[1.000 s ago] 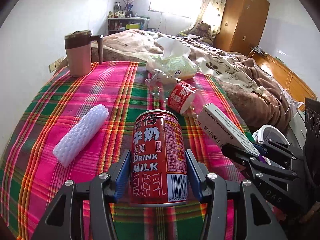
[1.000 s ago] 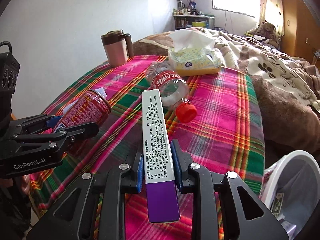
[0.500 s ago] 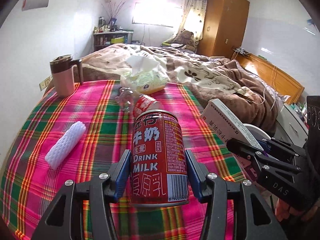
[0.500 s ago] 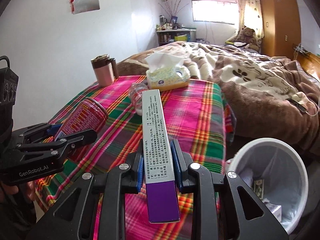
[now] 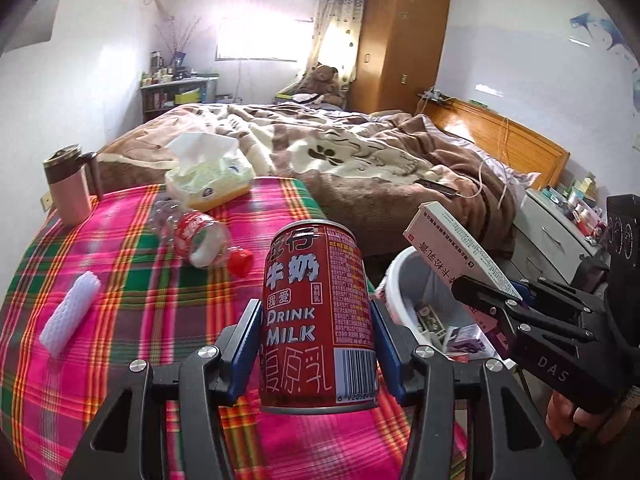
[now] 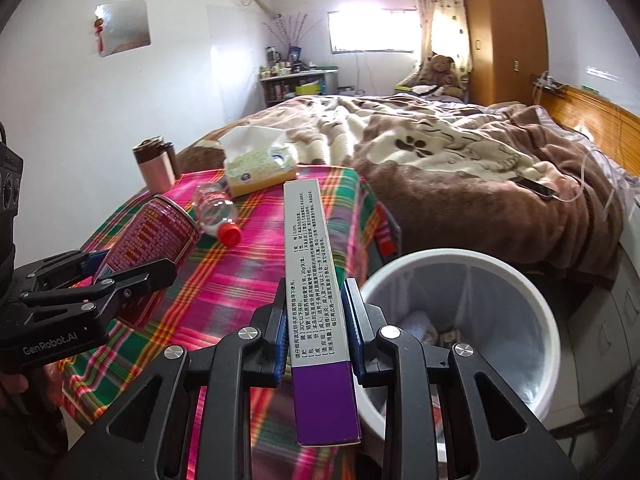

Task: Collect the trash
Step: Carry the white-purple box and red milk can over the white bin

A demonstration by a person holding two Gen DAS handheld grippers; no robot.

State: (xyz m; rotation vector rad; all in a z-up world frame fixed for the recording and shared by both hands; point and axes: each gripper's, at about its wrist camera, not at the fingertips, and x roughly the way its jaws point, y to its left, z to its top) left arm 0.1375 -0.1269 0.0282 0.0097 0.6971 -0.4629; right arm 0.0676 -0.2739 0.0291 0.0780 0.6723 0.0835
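Observation:
My left gripper [image 5: 316, 334] is shut on a red milk can [image 5: 318, 320], held upright above the plaid table's right edge; the same can [image 6: 150, 236] shows in the right wrist view. My right gripper [image 6: 316, 318] is shut on a long white and purple box [image 6: 316, 276], also seen as the box [image 5: 460, 252] over the bin. The white trash bin [image 6: 540, 308] stands on the floor just right of the table, with scraps inside. A crushed plastic bottle [image 5: 198, 236] with a red cap and a white foam sleeve [image 5: 70, 314] lie on the table.
A pink mug [image 5: 68, 186] and a tissue box [image 5: 210, 178] stand at the table's far side. Behind lies a bed with a brown blanket [image 5: 380, 160]. A white drawer unit [image 5: 556, 232] is beyond the bin. A hand [image 5: 588, 416] grips the right tool.
Both grippers have swung right and risen with their loads, from over the table's middle toward its right edge. The trash bin has come fully into view beside them.

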